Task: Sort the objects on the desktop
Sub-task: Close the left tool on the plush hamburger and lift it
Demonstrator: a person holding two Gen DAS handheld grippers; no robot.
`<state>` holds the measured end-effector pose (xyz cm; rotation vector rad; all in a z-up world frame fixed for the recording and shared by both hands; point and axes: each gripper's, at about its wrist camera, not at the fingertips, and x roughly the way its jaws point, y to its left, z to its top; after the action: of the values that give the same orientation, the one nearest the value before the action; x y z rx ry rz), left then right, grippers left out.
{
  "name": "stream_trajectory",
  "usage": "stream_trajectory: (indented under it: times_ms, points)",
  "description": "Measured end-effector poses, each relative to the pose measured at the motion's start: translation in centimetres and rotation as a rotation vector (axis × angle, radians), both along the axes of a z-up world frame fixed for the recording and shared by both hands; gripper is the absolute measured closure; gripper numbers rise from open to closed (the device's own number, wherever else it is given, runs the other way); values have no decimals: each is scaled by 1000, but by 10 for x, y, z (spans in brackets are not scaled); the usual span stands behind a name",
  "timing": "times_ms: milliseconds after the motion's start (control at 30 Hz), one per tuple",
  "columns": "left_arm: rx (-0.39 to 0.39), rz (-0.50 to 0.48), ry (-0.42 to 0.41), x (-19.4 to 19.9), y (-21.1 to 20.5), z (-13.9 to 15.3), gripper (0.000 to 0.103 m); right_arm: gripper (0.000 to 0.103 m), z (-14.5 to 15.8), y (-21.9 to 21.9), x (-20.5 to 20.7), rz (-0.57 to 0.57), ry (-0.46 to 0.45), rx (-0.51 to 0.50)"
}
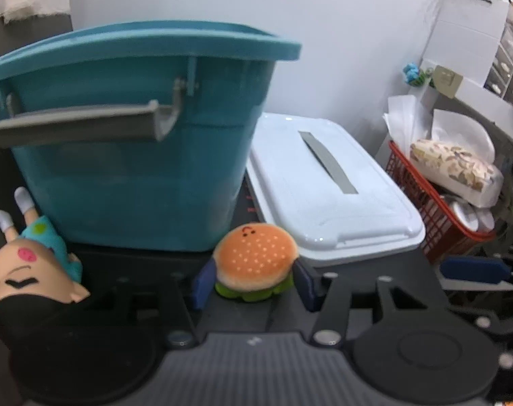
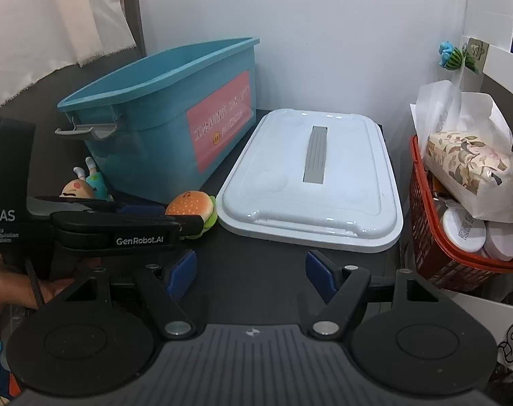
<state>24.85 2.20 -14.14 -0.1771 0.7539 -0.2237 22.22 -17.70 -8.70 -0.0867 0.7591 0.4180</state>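
The burger plush [image 1: 255,264] sits between the blue pads [image 1: 202,286] of my left gripper [image 1: 253,287], whose jaws are closed in against its sides. It rests on the dark bench [image 2: 256,257], just in front of the teal bin [image 2: 175,115] and beside the near corner of the white lid [image 2: 310,182] that lies flat toward the back wall. A cartoon doll [image 1: 29,267] lies upside down against the bin's near side, its feet up. My right gripper [image 2: 251,279] hangs over bare bench nearer the front edge, its jaws spread wide and holding nothing. A red basket [image 2: 435,237] of packets stands at the right edge.
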Motion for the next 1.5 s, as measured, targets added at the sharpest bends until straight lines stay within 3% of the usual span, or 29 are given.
stream_trajectory:
  times_ms: [67,167,500,533,600,667,1133,1300,1500]
  points:
    - [-6,-9,-2,-1,1,0,54,43,-1,0,1,10,4,13]
    - [-6,-18,-2,-3,1,-1,57,48,-3,-1,4,13,18,27]
    - [-8,-45,-15,-11,0,8,63,48,-4,-2,7,4,33,48]
    - [-7,-44,-25,-11,0,10,61,48,-4,-2,7,4,36,47]
    - [18,-30,-50,-11,-2,14,34,48,-5,0,7,3,41,46]
    - [36,-23,-66,-8,-4,15,30,48,-5,1,7,2,46,46]
    - [57,-24,-18,8,-14,-6,32,47,-5,-11,16,-44,68,102]
    - [64,-22,-26,6,-13,-9,44,47,-14,-16,23,-64,94,102]
    - [52,-28,-26,3,-14,-7,46,47,-13,-19,26,-80,109,125]
